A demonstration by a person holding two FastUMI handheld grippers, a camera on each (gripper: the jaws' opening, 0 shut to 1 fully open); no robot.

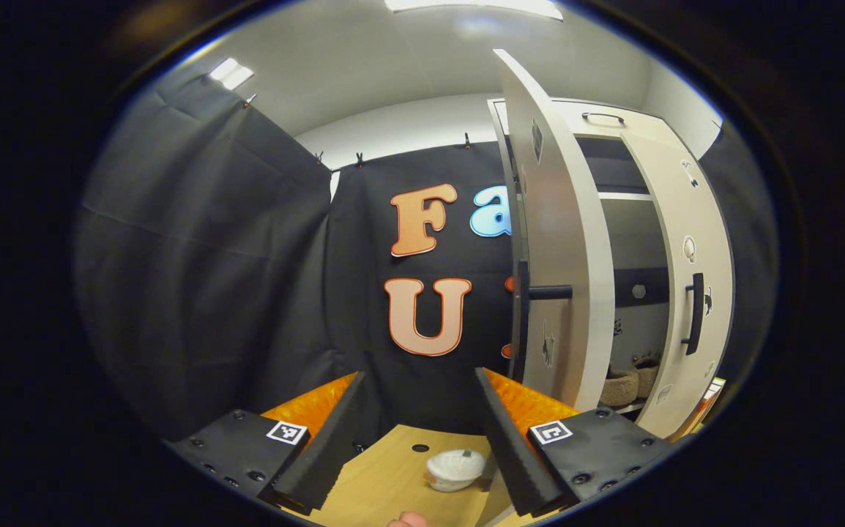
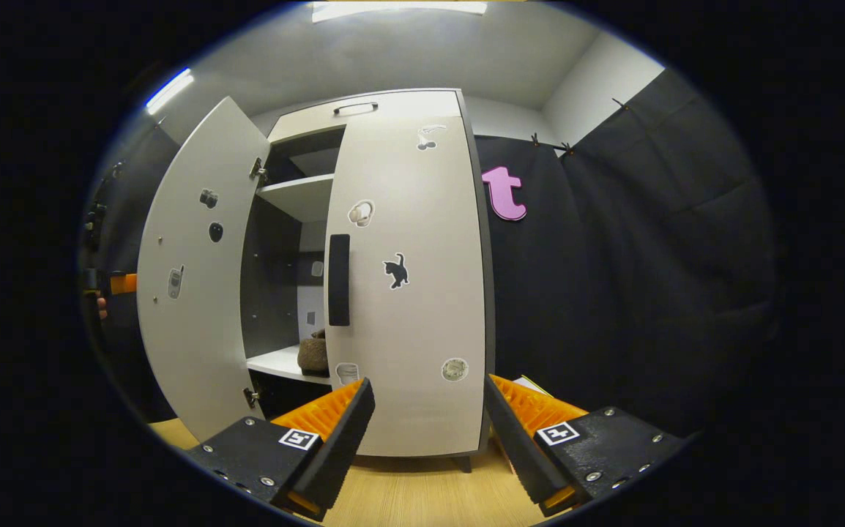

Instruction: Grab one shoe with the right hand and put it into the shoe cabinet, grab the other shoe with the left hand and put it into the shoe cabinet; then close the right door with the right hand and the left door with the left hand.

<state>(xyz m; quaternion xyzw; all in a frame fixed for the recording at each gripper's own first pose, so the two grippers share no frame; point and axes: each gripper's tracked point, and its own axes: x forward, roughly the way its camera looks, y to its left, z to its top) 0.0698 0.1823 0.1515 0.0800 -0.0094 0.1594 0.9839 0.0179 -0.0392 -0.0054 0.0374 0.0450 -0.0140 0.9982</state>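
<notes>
The pale shoe cabinet (image 1: 616, 117) stands at the right of the left gripper view. Its left door (image 1: 558, 241) swings wide open, edge toward me, and its right door (image 1: 686, 271) stands ajar. Two brownish shoes (image 1: 627, 384) rest on the low shelf inside. My left gripper (image 1: 419, 446) is open and holds nothing, left of the cabinet. In the right gripper view the right door (image 2: 408, 293) with its dark handle (image 2: 339, 279) faces me, just beyond my open, unloaded right gripper (image 2: 426, 432). One shoe (image 2: 313, 353) shows through the gap beside the open left door (image 2: 188, 293).
A small white bowl (image 1: 455, 468) sits on the wooden table (image 1: 386, 476) between my left fingers, and a fingertip (image 1: 408, 520) shows at the bottom edge. Black cloth walls close in both sides. Something coloured (image 1: 708, 399) lies beside the cabinet's right foot.
</notes>
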